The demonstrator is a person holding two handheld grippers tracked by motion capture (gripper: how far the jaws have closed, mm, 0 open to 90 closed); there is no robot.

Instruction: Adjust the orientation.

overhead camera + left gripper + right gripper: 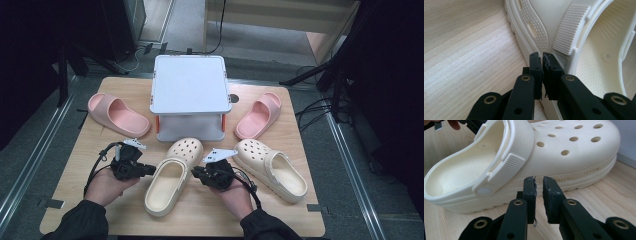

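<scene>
Two cream clogs lie on the wooden table (82, 150). The left clog (172, 180) has its toe pointing away, and both grippers flank it. My left gripper (152, 170) is level at its left side. In the left gripper view my left gripper (542, 56) has its pads together and empty, just short of the clog's sole edge (524, 42) by the heel strap. My right gripper (194, 172) sits at the clog's right side. In the right gripper view my right gripper (539, 180) shows only a narrow slit, nothing in it, facing the clog's side wall (564, 147).
The right clog (272, 167) lies angled beyond my right hand. A white box (190, 85) on a low stand sits at the back centre, between a pink slide (117, 115) on the left and another pink slide (259, 116) on the right.
</scene>
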